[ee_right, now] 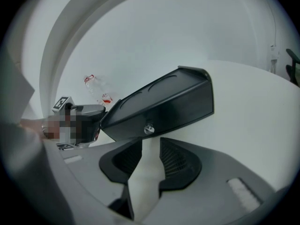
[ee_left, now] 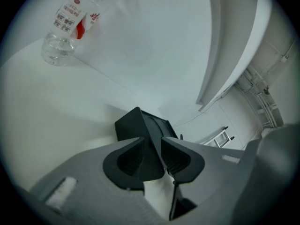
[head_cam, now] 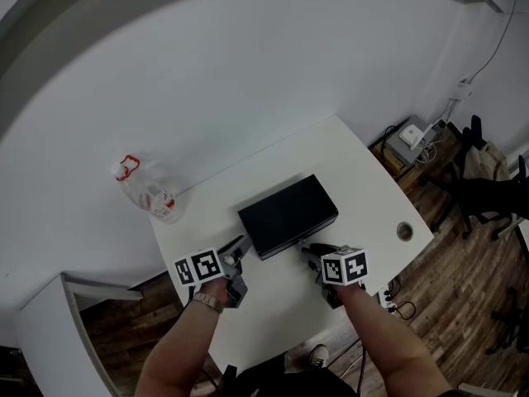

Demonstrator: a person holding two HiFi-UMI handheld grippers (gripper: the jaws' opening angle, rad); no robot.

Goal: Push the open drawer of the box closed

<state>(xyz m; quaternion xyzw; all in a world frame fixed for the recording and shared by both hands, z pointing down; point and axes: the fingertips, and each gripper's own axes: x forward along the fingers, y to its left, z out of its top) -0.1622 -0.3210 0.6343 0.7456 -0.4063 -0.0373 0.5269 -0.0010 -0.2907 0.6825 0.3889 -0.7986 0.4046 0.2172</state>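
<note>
A flat black box (head_cam: 288, 215) lies in the middle of the white table (head_cam: 347, 164). Its front face carries a small metal knob (ee_right: 149, 129), and the drawer front looks about flush with the body. My left gripper (head_cam: 241, 248) is at the box's near left corner. In the left gripper view that corner (ee_left: 136, 125) fills the narrow gap of the left gripper (ee_left: 152, 156), which is shut on it. My right gripper (head_cam: 310, 253) stands just before the front face, apart from it. In its own view the right gripper (ee_right: 150, 156) is open, with only table between its pads and the knob just ahead.
A clear plastic bottle (head_cam: 149, 193) with a red label lies at the table's far left corner, also seen as the bottle (ee_left: 70, 25) in the left gripper view. A round cable hole (head_cam: 404, 231) sits near the right edge. A black chair (head_cam: 488, 190) and cables stand on the wooden floor beyond.
</note>
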